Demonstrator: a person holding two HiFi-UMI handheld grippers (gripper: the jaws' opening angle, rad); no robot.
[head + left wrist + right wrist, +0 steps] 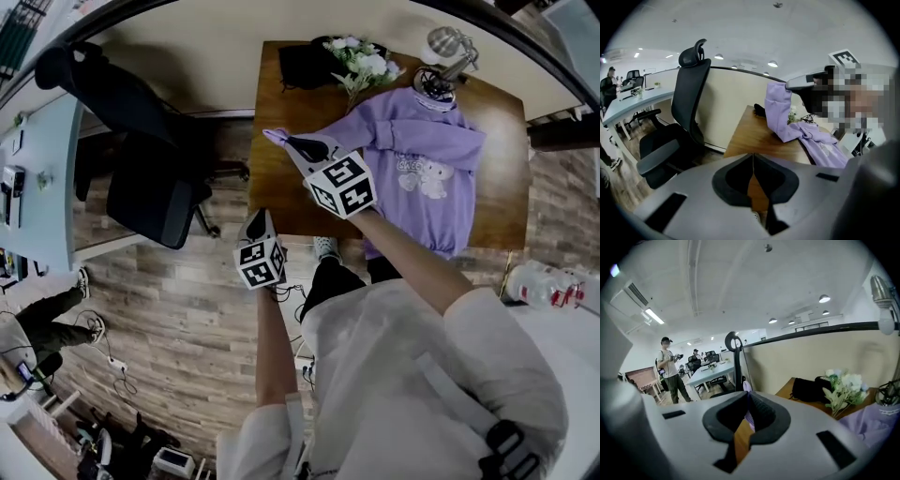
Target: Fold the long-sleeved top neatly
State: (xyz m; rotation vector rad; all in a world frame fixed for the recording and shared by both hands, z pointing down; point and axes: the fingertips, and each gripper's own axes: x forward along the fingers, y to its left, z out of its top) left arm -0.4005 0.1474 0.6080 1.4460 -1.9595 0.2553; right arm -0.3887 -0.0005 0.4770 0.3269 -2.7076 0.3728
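The purple long-sleeved top (427, 159) lies on the wooden table (281, 192), its body to the right. One sleeve (349, 133) stretches left and is lifted off the table. My right gripper (298, 145) is shut on the cuff (275, 137), and purple fabric (749, 417) shows between its jaws (749, 401). In the left gripper view the lifted sleeve (777, 110) hangs from the right gripper (802, 82). My left gripper (258, 221) hovers off the table's near left corner, shut (752, 164) with nothing in it.
A black bag (302, 62), white flowers (364, 60) and a desk lamp (442, 58) stand along the table's far edge. A black office chair (141, 178) is left of the table, beside a light desk (37, 178). A person (670, 366) stands far off.
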